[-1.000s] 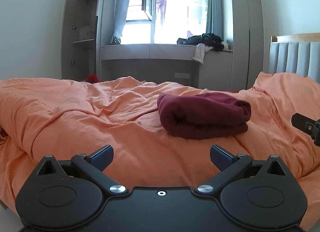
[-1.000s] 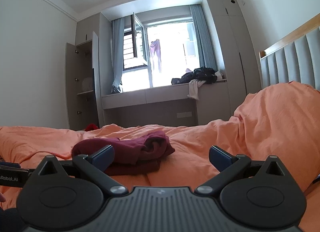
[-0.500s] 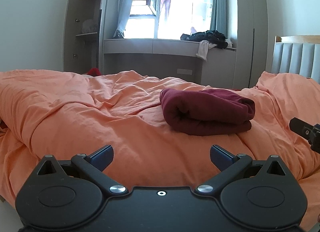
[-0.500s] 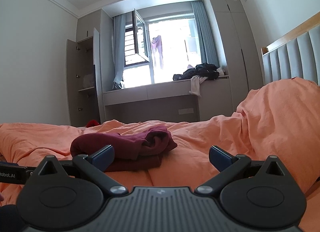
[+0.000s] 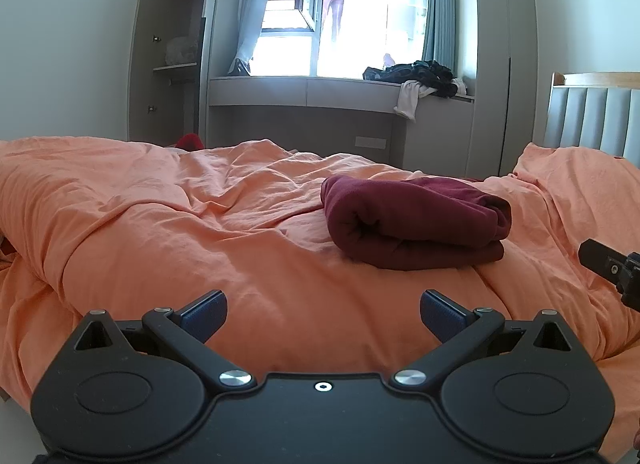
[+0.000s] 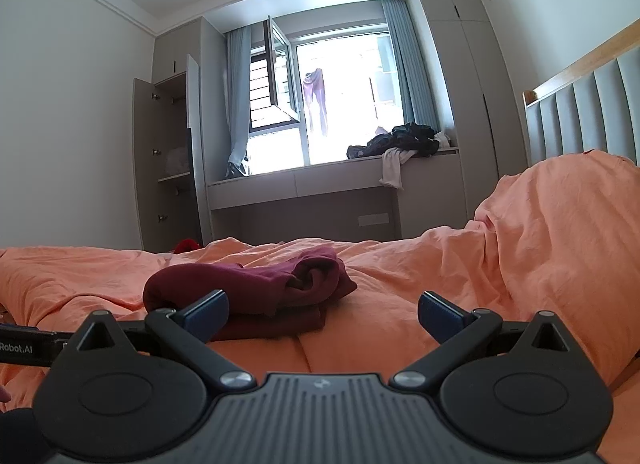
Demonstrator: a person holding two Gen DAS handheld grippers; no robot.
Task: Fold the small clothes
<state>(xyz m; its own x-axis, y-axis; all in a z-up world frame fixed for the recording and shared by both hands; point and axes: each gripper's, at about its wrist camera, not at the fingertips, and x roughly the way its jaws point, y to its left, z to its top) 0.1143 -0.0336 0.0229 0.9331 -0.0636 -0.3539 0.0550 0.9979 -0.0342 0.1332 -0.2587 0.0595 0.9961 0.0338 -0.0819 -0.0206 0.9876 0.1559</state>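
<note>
Maroon garment [image 5: 416,224] folded, apart from both spread claws.

Bright window [image 5: 360,24] — open wardrobe [image 5: 168,52], orange bedding [image 5: 160,224].

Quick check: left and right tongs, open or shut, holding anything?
Left tongs: open, holding nothing, short of the folded maroon garment.
Right tongs: open, holding nothing.

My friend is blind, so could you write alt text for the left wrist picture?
A folded dark red garment lies on a rumpled orange bedspread, beyond the open left hand-held gripper, which holds nothing. Behind the bed, a pile of clothes sits under a bright window.
</note>
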